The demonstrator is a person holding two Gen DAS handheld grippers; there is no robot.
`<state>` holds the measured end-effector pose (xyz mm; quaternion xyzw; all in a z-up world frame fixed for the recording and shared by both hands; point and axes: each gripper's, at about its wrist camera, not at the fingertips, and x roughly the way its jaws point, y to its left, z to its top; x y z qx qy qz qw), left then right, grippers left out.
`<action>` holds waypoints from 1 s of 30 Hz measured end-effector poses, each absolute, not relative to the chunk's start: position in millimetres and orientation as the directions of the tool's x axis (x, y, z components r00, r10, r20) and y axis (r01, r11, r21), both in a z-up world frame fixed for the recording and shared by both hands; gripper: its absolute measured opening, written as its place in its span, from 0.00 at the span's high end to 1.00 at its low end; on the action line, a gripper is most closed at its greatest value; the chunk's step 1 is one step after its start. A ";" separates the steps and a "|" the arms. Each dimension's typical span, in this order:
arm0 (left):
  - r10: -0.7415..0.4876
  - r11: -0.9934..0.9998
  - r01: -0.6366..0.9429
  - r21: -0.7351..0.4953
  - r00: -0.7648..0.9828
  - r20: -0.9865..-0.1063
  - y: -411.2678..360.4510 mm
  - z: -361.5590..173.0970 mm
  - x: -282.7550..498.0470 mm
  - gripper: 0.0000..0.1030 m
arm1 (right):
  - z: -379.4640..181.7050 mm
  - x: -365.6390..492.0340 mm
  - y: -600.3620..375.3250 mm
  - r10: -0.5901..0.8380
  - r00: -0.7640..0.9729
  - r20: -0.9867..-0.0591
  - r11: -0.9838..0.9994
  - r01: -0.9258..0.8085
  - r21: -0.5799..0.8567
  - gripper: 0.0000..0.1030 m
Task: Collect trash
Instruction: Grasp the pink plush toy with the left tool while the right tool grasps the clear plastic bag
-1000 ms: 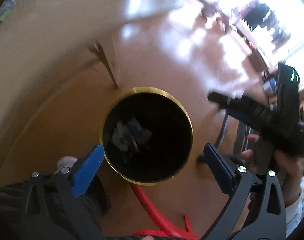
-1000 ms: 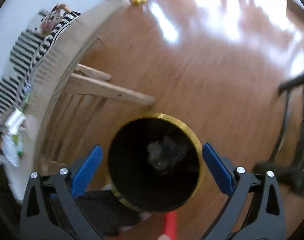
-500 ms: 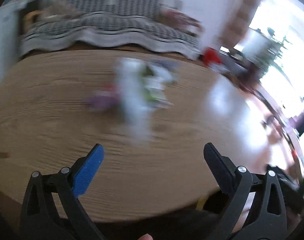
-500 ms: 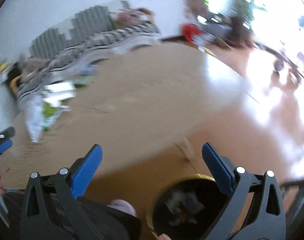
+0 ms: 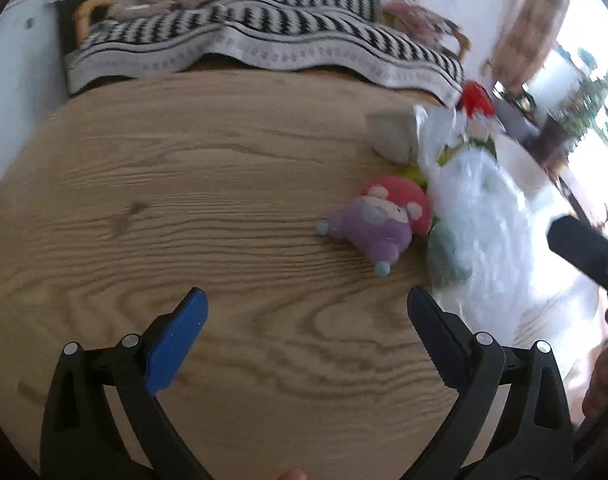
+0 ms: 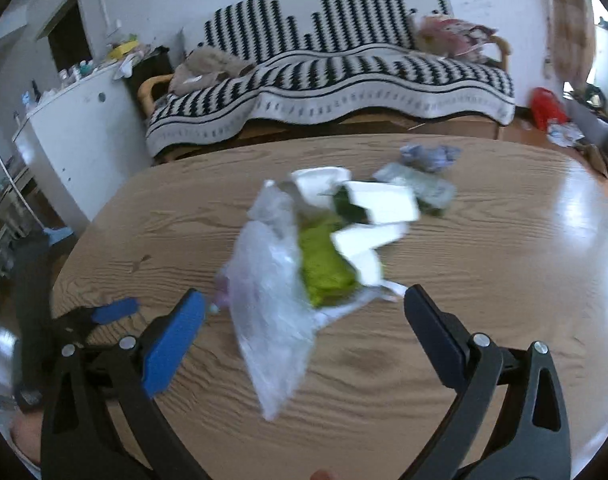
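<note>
A crumpled clear plastic bag [image 6: 272, 300] lies on the oval wood-grain table [image 6: 483, 280], its long axis running from the near edge toward the far edge, its narrow tail pointing at the near edge. Against its right side rest a lime-green wrapper [image 6: 323, 268] and 2 white cardboard pieces [image 6: 379, 204]; a crumpled bluish paper ball [image 6: 429, 156] sits nearer the far edge. A pink-and-purple plush toy [image 5: 379, 224] touches the bag's left side. The left gripper [image 5: 304, 320] hovers above bare wood with jaws apart and empty. The right gripper [image 6: 304, 312] hovers over the bag, jaws wide apart, gripping nothing. A black-and-white striped blanket [image 6: 343, 60] drapes a sofa beyond the table.
</note>
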<state>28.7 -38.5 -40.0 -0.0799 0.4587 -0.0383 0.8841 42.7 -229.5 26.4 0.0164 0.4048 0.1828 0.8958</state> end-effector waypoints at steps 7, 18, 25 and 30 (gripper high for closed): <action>-0.187 0.982 0.104 -0.156 0.526 -0.829 -56.0 -53.8 62.8 0.06 | 3.0 56.5 -221.8 0.344 0.595 -0.726 0.929 -0.327 0.172 0.11; -0.195 0.970 0.226 -0.087 0.517 -0.833 -76.4 -61.0 99.6 0.06 | -13.9 85.1 -197.2 0.346 0.537 -0.769 0.909 -0.393 0.135 0.60; -0.238 0.964 0.231 -0.132 0.527 -0.816 -68.6 -53.8 104.1 0.51 | -17.6 80.3 -204.2 0.378 0.549 -0.746 0.909 -0.374 0.185 0.88; -0.238 0.967 0.206 -0.148 0.534 -0.811 -66.3 -50.4 95.4 0.57 | -13.2 76.5 -211.3 0.374 0.590 -0.716 0.917 -0.353 0.189 0.89</action>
